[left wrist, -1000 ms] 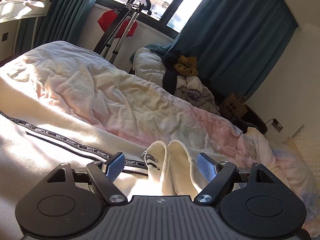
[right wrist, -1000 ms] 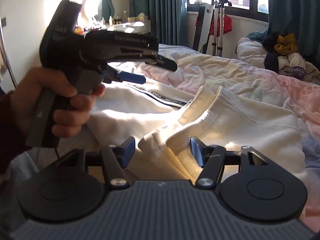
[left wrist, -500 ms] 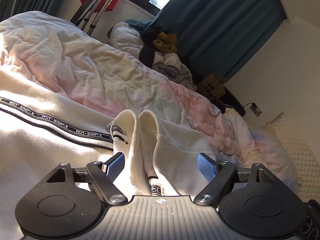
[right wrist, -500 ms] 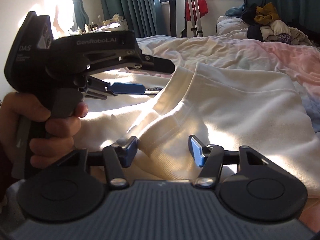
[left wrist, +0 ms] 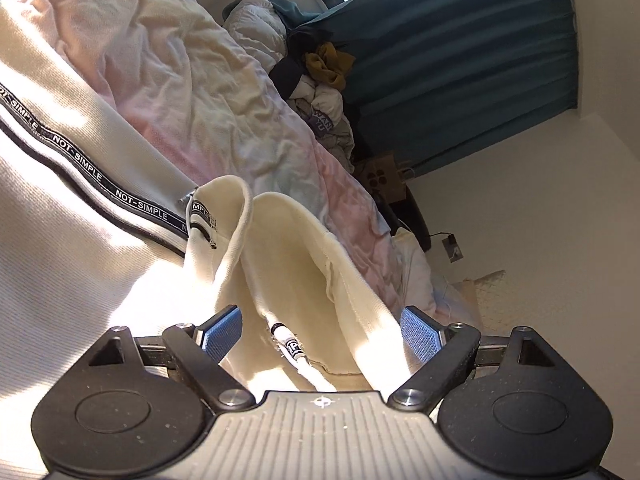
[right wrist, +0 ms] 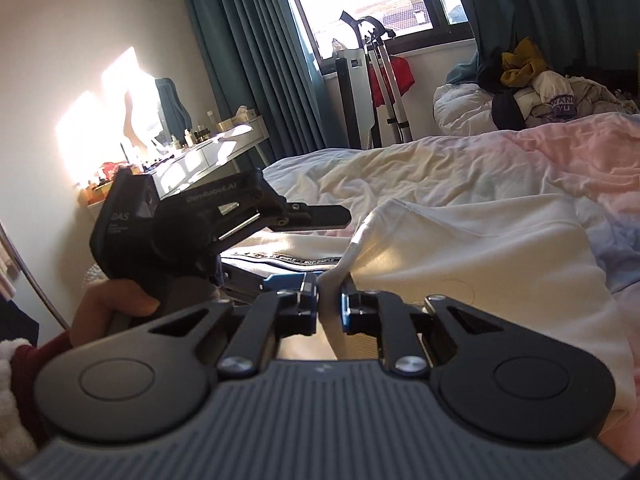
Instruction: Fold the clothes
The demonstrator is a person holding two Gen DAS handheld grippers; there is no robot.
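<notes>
Right tongs (right wrist: 330, 308) are pinched nearly closed, blue pads squeezing a raised ridge of the cream garment (right wrist: 472, 252), and the cloth stands up between them in a tight pleat. Left tongs (left wrist: 322, 328) are spread wide, the garment's ribbed opening (left wrist: 280, 248) bunched loosely in the gap, a white drawstring (left wrist: 294, 354) trailing down toward the camera; neither pad looks to be pressing on cloth. The garment lies on the bed (right wrist: 460, 168), spreading out ahead of and to the right of the right tongs; its black stripe with lettering (left wrist: 100, 178) runs off to the left of the left tongs. From the right side you can see the left tool in the person's hand (right wrist: 108, 304), just left of the pinched pleat.

My read: the left tongs are lined up for a matching grab on that edge. To do it well, close on the doubled rib, not the drawstring alone, take a deep bite of cloth, and keep both grips level so the fold line comes up straight. Lift gently; this knit looks heavy and could slide out of a shallow pinch.
</notes>
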